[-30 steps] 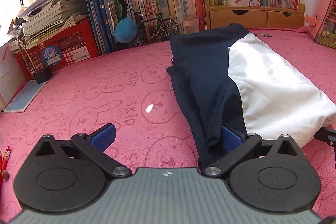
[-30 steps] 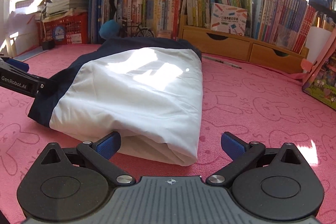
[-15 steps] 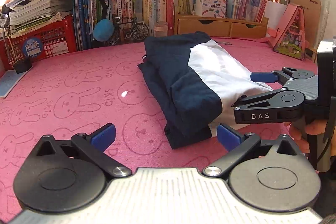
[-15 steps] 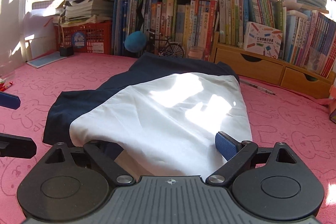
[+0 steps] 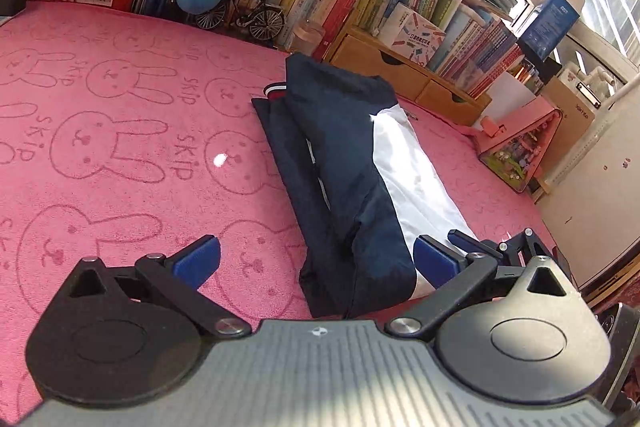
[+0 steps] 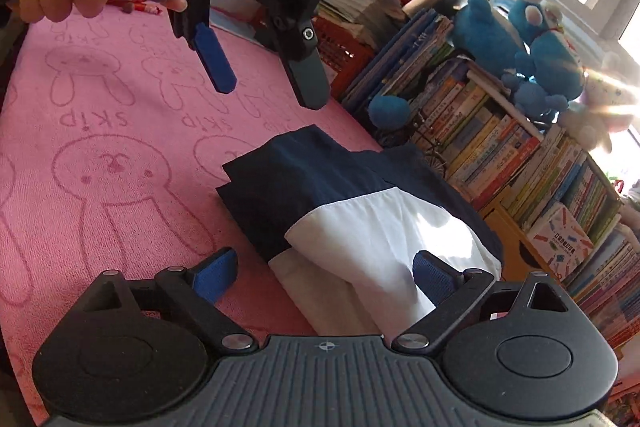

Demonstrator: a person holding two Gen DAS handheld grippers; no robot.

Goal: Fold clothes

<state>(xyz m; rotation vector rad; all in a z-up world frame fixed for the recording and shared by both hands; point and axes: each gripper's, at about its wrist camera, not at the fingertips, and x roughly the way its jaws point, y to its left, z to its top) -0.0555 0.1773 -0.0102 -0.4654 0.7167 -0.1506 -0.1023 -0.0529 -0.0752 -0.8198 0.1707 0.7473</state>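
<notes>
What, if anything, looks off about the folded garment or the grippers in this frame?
Nothing is damaged or spilled. The navy-and-white garment lies folded on the pink bunny mat, though its near end is uneven: layers splay and a white underlayer pokes out. Both the left gripper and the right gripper are open, holding nothing.
</notes>
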